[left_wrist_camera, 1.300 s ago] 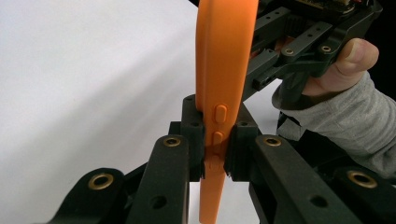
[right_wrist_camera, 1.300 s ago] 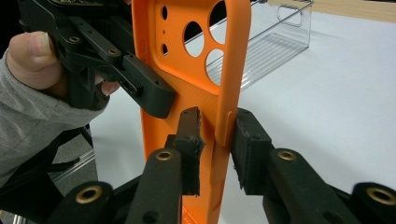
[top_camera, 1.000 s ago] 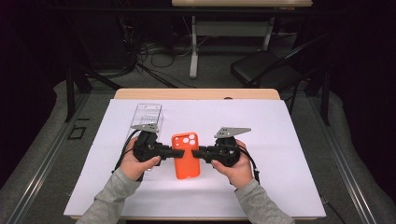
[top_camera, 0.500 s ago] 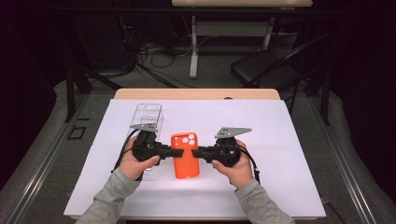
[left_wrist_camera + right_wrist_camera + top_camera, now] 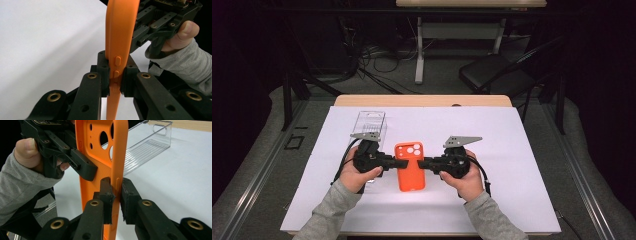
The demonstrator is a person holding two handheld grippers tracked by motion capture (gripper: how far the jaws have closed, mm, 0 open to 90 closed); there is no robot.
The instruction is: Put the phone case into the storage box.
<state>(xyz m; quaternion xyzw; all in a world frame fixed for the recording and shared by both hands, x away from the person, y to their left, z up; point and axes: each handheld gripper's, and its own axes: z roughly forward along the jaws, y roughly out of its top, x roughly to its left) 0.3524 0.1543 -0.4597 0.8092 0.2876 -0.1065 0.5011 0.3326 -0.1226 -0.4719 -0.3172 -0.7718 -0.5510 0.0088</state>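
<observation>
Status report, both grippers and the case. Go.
Left gripper shut on case edge. Right gripper shut on the opposite edge. Case held between them above the table. Clear box behind, apart.

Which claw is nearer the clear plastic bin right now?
Left. The left claw sits just in front of the clear bin, clamped on the orange phone case. The right claw grips the case's opposite edge, farther from the bin.
</observation>
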